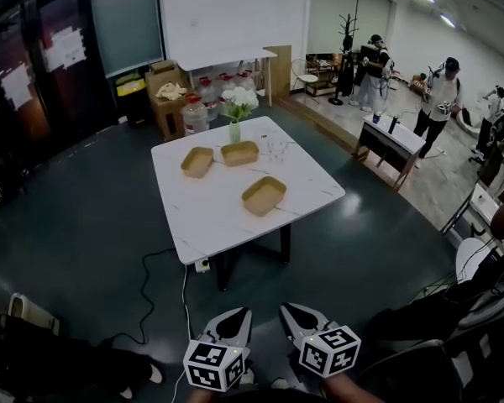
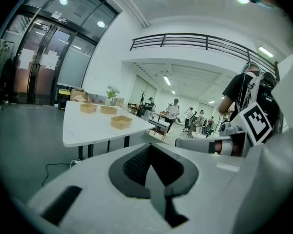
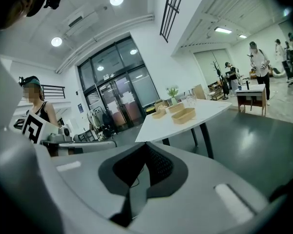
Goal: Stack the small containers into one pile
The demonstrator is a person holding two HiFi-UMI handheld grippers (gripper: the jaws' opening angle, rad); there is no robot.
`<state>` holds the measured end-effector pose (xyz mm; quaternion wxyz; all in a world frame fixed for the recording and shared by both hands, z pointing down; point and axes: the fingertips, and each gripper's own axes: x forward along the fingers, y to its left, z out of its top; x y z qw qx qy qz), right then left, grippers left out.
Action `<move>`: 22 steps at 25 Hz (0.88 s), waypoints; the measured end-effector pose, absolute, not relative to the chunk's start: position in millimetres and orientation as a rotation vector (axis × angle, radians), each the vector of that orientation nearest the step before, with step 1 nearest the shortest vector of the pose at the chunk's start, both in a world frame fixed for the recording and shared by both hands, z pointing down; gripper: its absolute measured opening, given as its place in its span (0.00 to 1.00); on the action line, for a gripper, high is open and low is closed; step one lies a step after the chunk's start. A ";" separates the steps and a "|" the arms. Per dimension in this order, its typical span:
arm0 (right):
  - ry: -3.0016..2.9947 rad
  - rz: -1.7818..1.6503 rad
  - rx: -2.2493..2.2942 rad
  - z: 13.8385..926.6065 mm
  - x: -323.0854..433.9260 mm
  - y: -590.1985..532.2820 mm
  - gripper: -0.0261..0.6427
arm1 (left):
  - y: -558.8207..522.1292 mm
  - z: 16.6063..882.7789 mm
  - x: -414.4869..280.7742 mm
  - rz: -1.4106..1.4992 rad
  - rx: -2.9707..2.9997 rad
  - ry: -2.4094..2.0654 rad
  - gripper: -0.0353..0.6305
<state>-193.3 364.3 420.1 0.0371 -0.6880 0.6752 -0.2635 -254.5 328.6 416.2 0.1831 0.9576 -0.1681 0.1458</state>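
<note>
While left gripper (image 1: 235, 322), right gripper (image 1: 296, 316) hang closed, 3 empty containers (image 1: 264, 195) sit apart on table (image 1: 214, 221).

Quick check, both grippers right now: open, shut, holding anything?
Left gripper: closed, nothing between its jaws.
Right gripper: closed, nothing between its jaws.

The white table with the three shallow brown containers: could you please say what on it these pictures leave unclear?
- Insides of the shallow brown containers: both gripper views look low; near walls hide them.
- Clear glass items beside the green flower vase: head view, too small to identify.
</note>
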 end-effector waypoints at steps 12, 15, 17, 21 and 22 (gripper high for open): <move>2.087 -0.793 -2.075 430.7 -202.5 307.6 0.04 | 272.5 432.9 -252.2 0.433 2.739 -0.428 0.04; 2.069 -0.793 -2.089 434.6 -203.9 296.2 0.04 | 263.0 433.4 -252.5 0.430 2.759 -0.400 0.04; 2.062 -0.791 -2.084 436.4 -205.8 290.5 0.04 | 258.5 434.7 -253.4 0.428 2.758 -0.389 0.04; 2.064 -0.797 -2.076 438.3 -205.4 278.4 0.04 | 248.8 442.2 -250.4 0.453 2.751 -0.381 0.04; 2.063 -0.800 -2.083 439.1 -203.5 275.9 0.04 | 247.6 443.0 -248.6 0.447 2.752 -0.379 0.04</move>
